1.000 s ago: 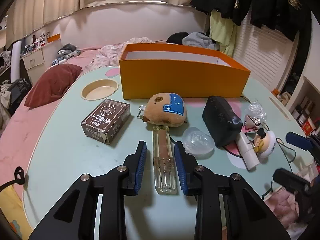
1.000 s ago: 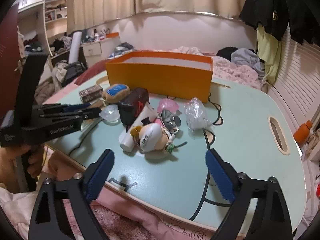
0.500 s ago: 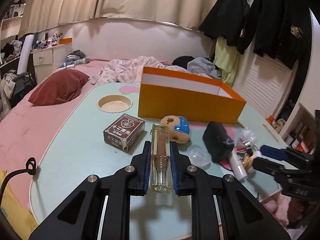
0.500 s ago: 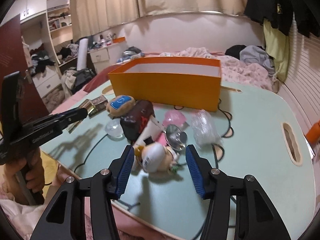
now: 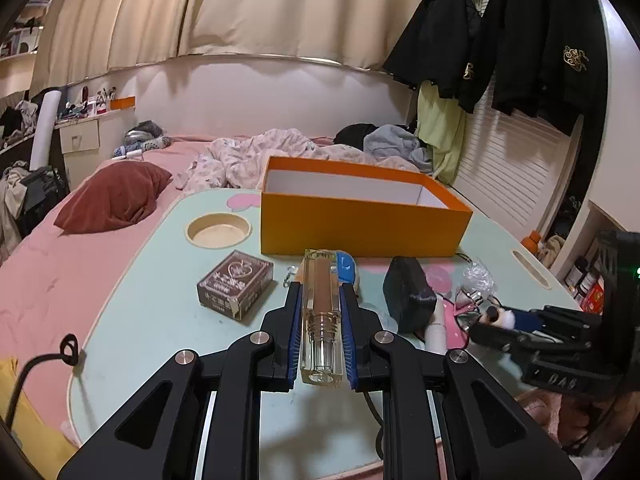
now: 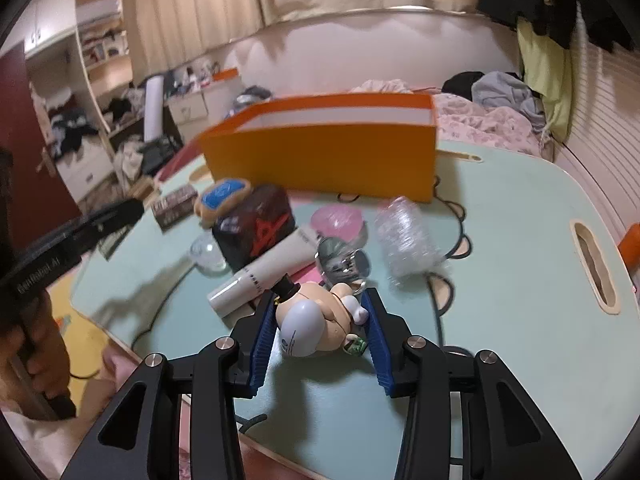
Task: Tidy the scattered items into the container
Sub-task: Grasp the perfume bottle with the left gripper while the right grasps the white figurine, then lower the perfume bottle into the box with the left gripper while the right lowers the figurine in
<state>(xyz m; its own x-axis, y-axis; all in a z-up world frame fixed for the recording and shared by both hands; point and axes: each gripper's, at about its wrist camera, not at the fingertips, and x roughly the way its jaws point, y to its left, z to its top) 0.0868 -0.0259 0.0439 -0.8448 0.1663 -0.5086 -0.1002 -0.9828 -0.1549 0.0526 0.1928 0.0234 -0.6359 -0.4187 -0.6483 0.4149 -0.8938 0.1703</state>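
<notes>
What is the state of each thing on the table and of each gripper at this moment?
left gripper: shut on the clear bottle, held off the table.
right gripper: closing, toy figure between its pads.
orange box: open, upright.
card box: closed, lying flat.
white tube: lying on its side.
black pouch: lying on the table.

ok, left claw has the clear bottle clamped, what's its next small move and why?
Probably carry it forward and up over the near wall of the orange box. The left claw is shut on the clear bottle, which looks lifted off the table, and the box sits open just ahead. The right claw is closing around a small figure, so it is busy.
</notes>
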